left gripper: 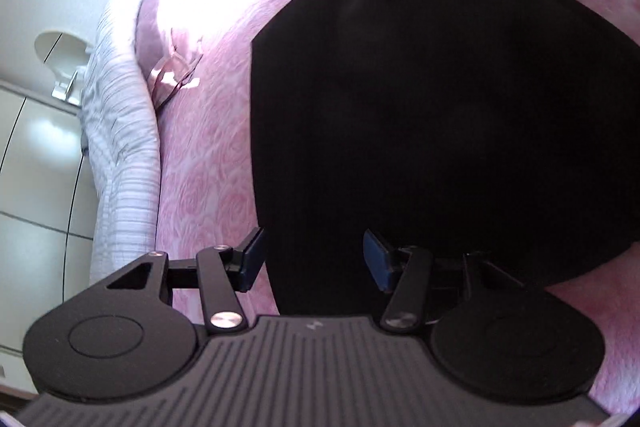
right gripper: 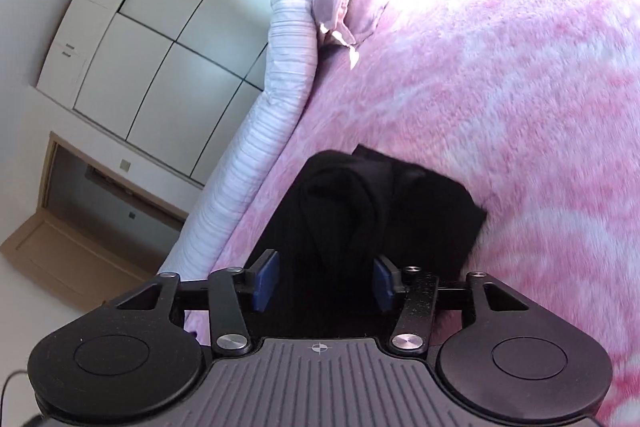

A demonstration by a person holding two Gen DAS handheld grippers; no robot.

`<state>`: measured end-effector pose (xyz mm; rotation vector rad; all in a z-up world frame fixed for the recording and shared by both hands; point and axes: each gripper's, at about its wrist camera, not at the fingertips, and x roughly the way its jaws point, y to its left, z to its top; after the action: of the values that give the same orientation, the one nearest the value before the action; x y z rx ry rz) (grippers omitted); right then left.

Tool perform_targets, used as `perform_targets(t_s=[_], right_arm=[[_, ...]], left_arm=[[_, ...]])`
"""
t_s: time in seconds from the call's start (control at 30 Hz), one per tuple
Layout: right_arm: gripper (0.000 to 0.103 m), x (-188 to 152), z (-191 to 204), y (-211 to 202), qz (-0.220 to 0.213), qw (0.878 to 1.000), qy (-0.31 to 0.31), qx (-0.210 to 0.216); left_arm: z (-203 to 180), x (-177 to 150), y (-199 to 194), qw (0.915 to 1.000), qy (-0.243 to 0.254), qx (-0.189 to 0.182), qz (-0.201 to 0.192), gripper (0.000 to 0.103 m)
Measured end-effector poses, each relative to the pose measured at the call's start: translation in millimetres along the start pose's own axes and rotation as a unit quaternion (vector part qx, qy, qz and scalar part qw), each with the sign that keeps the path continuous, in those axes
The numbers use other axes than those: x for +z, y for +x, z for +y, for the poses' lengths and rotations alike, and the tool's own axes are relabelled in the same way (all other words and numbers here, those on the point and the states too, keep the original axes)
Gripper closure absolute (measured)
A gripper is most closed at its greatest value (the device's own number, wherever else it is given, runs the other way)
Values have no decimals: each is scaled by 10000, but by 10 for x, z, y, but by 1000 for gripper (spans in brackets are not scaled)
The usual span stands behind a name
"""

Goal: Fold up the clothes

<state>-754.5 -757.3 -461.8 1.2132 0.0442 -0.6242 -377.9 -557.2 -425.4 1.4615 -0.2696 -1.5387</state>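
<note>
garment: black garment (left gripper: 420, 115) lying flat on the pink fluffy blanket (left gripper: 208, 163), partly folded
left gripper (left gripper: 314, 259): jaws spread wide over the garment's near edge, gripping nothing
right gripper (right gripper: 324, 279): jaws apart too, bunched black fabric sitting between them, not pinched

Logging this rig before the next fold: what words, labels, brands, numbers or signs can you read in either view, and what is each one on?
No readable words or numbers in either view.
Small pale logo mark on the left claw body: too faint to read.
Crosshair symbol, not text, on the right claw body.
Black garment: no label or print visible.
Pink bedspread: rose pattern only.
Small plates on the wall and door: blank or too small to tell.
</note>
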Motion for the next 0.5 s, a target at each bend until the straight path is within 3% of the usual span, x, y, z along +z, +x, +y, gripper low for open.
perform_targets(t_s=[0.07, 0.1, 0.13, 0.23, 0.33, 0.4, 0.5], right_arm=[[58, 49, 24, -15, -51, 10000, 39, -34], [88, 67, 23, -70, -108, 9998, 30, -137], [92, 85, 19, -131, -169, 9995, 17, -252], [92, 66, -207, -215, -94, 9984, 80, -560], [92, 62, -326, -216, -102, 9982, 334, -489], [90, 104, -196, -246, -6, 9983, 23, -579], [74, 61, 75, -380, 166, 9930, -833, -823]], left_arm=[[90, 126, 23, 10000, -77, 26, -10, 52], [142, 174, 63, 9999, -100, 42, -19, 52], [160, 184, 86, 9999, -112, 56, -36, 52], [142, 163, 165, 9999, -141, -19, -2, 53], [177, 119, 257, 9999, -100, -40, 33, 53], [227, 66, 233, 9999, -117, -31, 43, 52], [289, -124, 86, 9998, 119, 181, 38, 50]])
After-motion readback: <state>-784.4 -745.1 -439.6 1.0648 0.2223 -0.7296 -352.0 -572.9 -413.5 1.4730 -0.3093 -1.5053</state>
